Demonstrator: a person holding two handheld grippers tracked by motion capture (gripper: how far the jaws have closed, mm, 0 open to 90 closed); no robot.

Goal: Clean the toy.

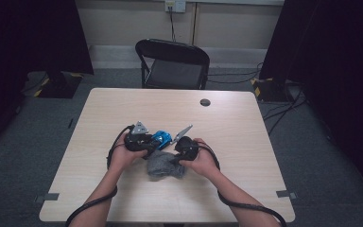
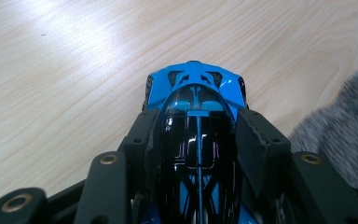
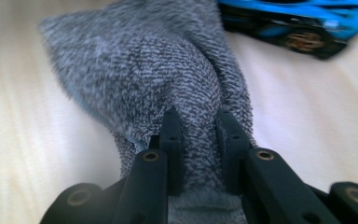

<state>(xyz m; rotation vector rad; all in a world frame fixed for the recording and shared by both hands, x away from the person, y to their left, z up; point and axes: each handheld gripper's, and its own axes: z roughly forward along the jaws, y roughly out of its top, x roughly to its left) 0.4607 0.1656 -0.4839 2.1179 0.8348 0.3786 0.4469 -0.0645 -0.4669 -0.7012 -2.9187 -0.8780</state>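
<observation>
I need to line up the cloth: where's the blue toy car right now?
In the high view the toy car sits mid-table, clamped in the left gripper, just above the grey cloth that the right gripper pinches.

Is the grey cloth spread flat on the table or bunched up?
Bunched up. The grey cloth rises in folds where the right gripper pinches it, and lies as a crumpled heap on the table.
</observation>
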